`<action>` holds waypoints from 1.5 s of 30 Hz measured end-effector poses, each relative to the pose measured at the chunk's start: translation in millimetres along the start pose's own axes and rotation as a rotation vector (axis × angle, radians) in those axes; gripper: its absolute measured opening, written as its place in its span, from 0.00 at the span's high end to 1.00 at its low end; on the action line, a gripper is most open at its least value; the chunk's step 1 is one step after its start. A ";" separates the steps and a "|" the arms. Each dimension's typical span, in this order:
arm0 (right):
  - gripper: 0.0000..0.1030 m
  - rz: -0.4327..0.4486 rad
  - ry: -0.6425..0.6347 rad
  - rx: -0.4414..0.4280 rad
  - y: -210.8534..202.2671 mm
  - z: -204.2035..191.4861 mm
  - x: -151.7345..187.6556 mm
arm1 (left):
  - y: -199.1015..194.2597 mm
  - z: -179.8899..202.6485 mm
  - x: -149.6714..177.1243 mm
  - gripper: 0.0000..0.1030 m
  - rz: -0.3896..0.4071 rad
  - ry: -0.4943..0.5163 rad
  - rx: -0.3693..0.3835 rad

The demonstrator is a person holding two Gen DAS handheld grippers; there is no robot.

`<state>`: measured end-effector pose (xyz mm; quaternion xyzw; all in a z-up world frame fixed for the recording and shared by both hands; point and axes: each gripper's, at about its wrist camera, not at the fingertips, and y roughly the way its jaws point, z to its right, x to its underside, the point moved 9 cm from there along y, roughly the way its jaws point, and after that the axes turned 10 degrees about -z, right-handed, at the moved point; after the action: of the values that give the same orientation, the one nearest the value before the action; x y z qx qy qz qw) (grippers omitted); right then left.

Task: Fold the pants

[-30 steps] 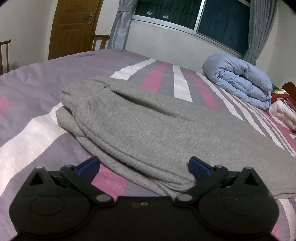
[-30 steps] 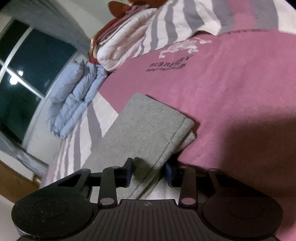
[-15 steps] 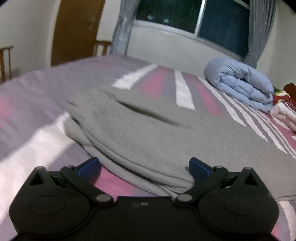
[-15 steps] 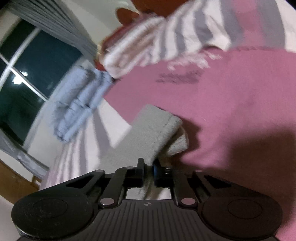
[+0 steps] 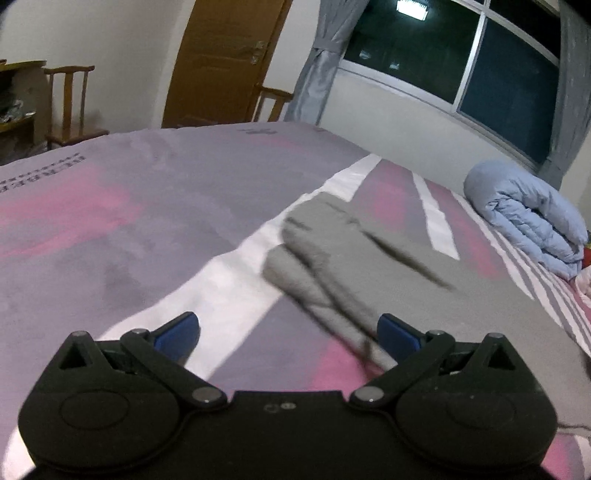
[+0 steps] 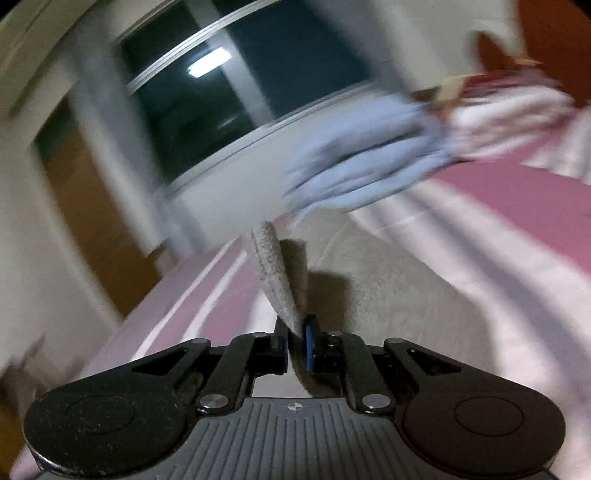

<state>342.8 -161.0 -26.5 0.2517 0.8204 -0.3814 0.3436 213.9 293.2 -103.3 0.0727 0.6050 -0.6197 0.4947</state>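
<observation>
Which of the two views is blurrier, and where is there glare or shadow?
Right wrist view: heavy motion smear over the window and blue duvet; the right gripper and pinched gray pants stay sharp, casting a shadow. Left wrist view: milder blur on the pants; lamp reflection glares in the glass.

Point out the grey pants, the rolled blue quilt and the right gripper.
grey pants [image 5: 369, 266], left wrist view, on the flat middle of the fabric.
rolled blue quilt [image 5: 524, 214], left wrist view, on its rounded top.
right gripper [image 6: 295, 341], right wrist view, between the fingertips shut on the pants.
</observation>
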 end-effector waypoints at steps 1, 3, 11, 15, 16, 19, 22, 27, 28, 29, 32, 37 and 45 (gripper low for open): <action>0.91 -0.058 -0.043 -0.030 19.7 -20.0 22.1 | -1.3 -4.4 -0.2 0.06 0.003 -0.008 -0.004; 0.91 -0.263 -0.177 -0.020 69.8 -51.7 80.7 | -2.0 -9.8 -0.4 0.06 0.001 -0.032 0.000; 0.53 -0.247 -0.321 -0.043 64.6 -81.2 108.1 | 2.9 -6.9 0.2 0.06 -0.009 -0.018 -0.009; 0.53 -0.187 -0.311 -0.045 33.3 -69.2 101.4 | -0.4 -3.2 -0.8 0.06 0.004 -0.014 0.003; 0.53 -0.163 -0.276 -0.025 24.5 -61.6 98.3 | -2.7 -1.8 -1.5 0.06 0.011 -0.017 0.011; 0.53 -0.121 -0.170 0.052 10.3 -29.0 82.9 | -8.6 9.3 -2.5 0.06 0.031 0.000 0.044; 0.54 -0.128 -0.168 0.053 14.2 -27.2 78.4 | -7.7 27.7 -1.5 0.06 0.034 0.030 0.051; 0.55 -0.158 -0.231 -0.031 48.0 -65.8 79.9 | -4.2 34.6 -1.2 0.06 0.021 0.102 -0.049; 0.55 -0.161 -0.240 -0.042 56.6 -72.6 80.1 | -4.2 30.9 -0.4 0.06 0.010 0.113 -0.074; 0.55 -0.162 -0.252 -0.048 62.1 -77.3 80.9 | -5.2 27.0 -0.2 0.06 0.001 0.119 -0.087; 0.55 -0.176 -0.281 -0.062 82.8 -87.9 84.3 | -10.4 13.5 -1.1 0.06 -0.007 0.097 -0.089; 0.55 -0.239 -0.350 -0.025 106.4 -94.4 107.1 | -8.9 1.7 0.1 0.06 -0.019 0.060 -0.068; 0.88 -0.184 -0.364 0.018 107.8 -100.8 103.8 | 1.4 14.6 1.5 0.06 -0.046 0.123 -0.043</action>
<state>311.9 -2.1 -106.1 0.1058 0.7607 -0.4578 0.4478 221.6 280.7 -101.6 0.0863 0.6489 -0.6122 0.4435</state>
